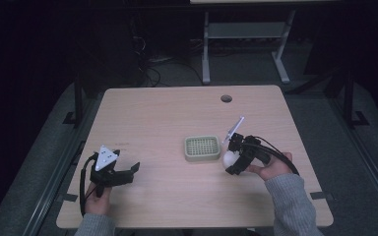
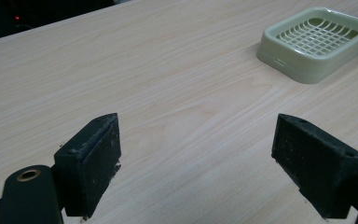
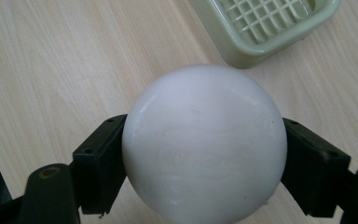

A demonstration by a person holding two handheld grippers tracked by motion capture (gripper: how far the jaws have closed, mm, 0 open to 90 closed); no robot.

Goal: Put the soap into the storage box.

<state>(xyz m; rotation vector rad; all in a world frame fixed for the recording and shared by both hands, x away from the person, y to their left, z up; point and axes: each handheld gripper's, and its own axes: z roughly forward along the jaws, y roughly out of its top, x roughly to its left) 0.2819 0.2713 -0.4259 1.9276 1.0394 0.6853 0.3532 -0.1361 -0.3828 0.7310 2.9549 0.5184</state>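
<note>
The right tongs [image 3: 204, 154] are gripping a white ball [image 3: 204, 142] just beside the green tray [image 1: 202, 148] on the desk [image 1: 167, 118]. The left tongs [image 2: 205, 163] are hanging wide, holding nothing. The likely next move is carrying the ball over the tray and letting go.

A light wooden table [image 1: 162, 113] is standing in the middle of a dim room, its pale grain catching most of the light. A round dark hole [image 1: 226, 98] is sitting near its far edge. Grey floor [image 1: 320, 123] is spreading out around it, with dark rails [image 1: 54, 182] running along both sides. Beyond the far edge, the white legs and shelf of another desk [image 1: 246, 34] are showing. Black cables [image 1: 150, 64] are lying tangled on the floor near its left leg. The rest of the room is fading into darkness, and the walls cannot be made out.
</note>
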